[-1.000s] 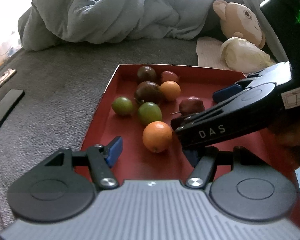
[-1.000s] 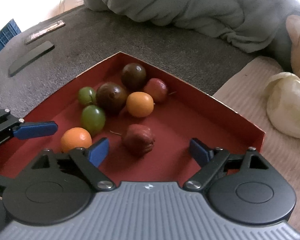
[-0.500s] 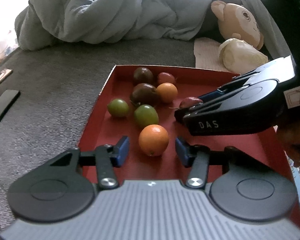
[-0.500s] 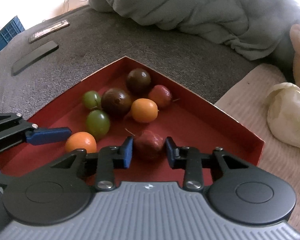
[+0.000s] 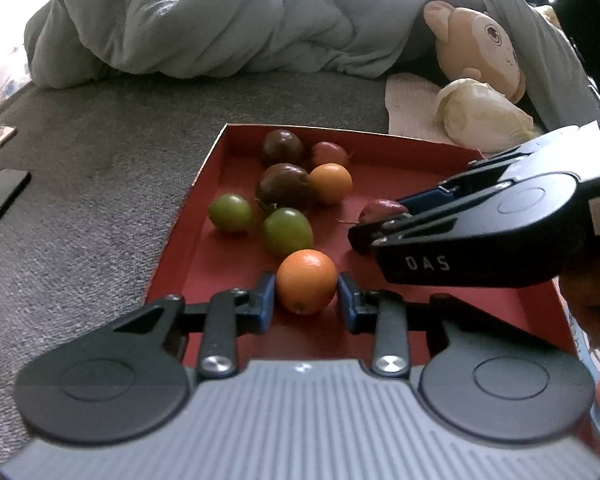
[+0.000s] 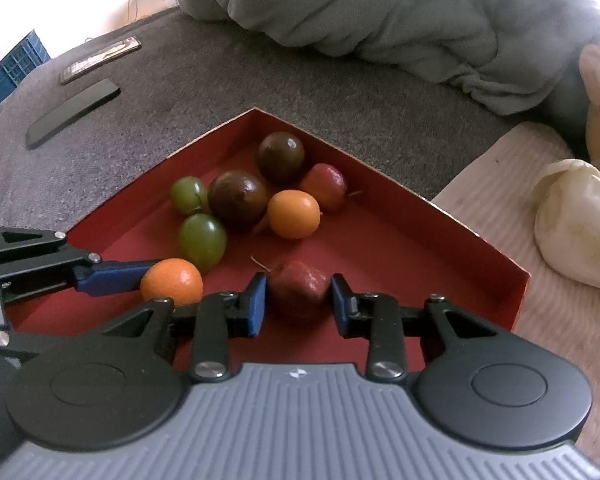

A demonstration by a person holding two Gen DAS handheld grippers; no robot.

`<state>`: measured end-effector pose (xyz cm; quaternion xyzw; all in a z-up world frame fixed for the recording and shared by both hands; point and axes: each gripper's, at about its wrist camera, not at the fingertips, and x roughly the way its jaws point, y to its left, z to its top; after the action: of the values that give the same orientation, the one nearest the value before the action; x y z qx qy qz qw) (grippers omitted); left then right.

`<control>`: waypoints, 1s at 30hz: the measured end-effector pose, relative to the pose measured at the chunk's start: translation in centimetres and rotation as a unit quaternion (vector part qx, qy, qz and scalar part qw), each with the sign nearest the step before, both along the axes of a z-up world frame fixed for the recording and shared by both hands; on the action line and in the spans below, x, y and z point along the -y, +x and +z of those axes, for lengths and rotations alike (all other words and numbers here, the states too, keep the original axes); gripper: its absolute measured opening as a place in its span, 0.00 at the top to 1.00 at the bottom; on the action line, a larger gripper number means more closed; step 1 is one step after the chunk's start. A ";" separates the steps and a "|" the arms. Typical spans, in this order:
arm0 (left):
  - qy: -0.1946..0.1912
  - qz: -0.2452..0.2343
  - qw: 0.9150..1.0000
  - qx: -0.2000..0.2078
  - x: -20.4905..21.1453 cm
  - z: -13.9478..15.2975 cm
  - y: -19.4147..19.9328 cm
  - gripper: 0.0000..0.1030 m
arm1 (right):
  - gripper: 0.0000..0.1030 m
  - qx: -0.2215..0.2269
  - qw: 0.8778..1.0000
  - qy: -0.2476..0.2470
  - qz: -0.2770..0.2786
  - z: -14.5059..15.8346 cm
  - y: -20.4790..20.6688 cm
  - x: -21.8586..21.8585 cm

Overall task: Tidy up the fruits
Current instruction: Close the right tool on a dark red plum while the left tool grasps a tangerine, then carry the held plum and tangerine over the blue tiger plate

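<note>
A shallow red tray (image 5: 188, 216) (image 6: 384, 178) lies on a grey cloth surface and holds several small fruits. My left gripper (image 5: 306, 294) has its jaws closing around the nearest orange fruit (image 5: 306, 280) (image 6: 172, 280), and the blue pads (image 5: 266, 300) touch both its sides. Beside it, my right gripper (image 6: 298, 294) (image 5: 380, 220) is shut on a dark red fruit (image 6: 298, 284) (image 5: 380, 210) that rests on the tray floor. Farther back lie two green fruits (image 6: 202, 240), two dark brown ones (image 6: 238, 198), a second orange one (image 6: 294, 214) and a red one (image 6: 324, 186).
A crumpled grey blanket (image 5: 220, 28) runs along the back. A plush toy (image 5: 476, 48) and a pale wrapped bundle (image 6: 576, 228) on white paper lie right of the tray. A flat black slab (image 6: 72, 118) and a blue crate (image 6: 8, 80) are at the left.
Both grippers went from wide open to closed around fruit: the right on the dark red fruit, the left narrowing onto the orange one. Neither hand has shifted.
</note>
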<state>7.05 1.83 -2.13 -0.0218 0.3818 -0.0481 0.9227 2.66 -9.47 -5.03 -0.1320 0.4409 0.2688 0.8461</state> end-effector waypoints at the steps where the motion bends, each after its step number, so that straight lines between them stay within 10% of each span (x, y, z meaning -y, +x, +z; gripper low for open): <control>1: -0.001 0.000 1.000 0.000 0.0 0.0 0.0 0.65 | 0.62 0.000 1.000 -0.001 -0.001 0.0 -0.1 0.0; 30: 0.006 -0.007 1.000 0.013 1.8 1.5 -6.7 0.65 | 0.62 0.005 0.999 0.026 -0.034 6.6 -8.6 5.3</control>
<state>0.34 0.00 -0.60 -0.0132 0.3698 -0.0525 0.9275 -5.96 -14.74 1.61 -0.0964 0.4339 0.2506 0.8601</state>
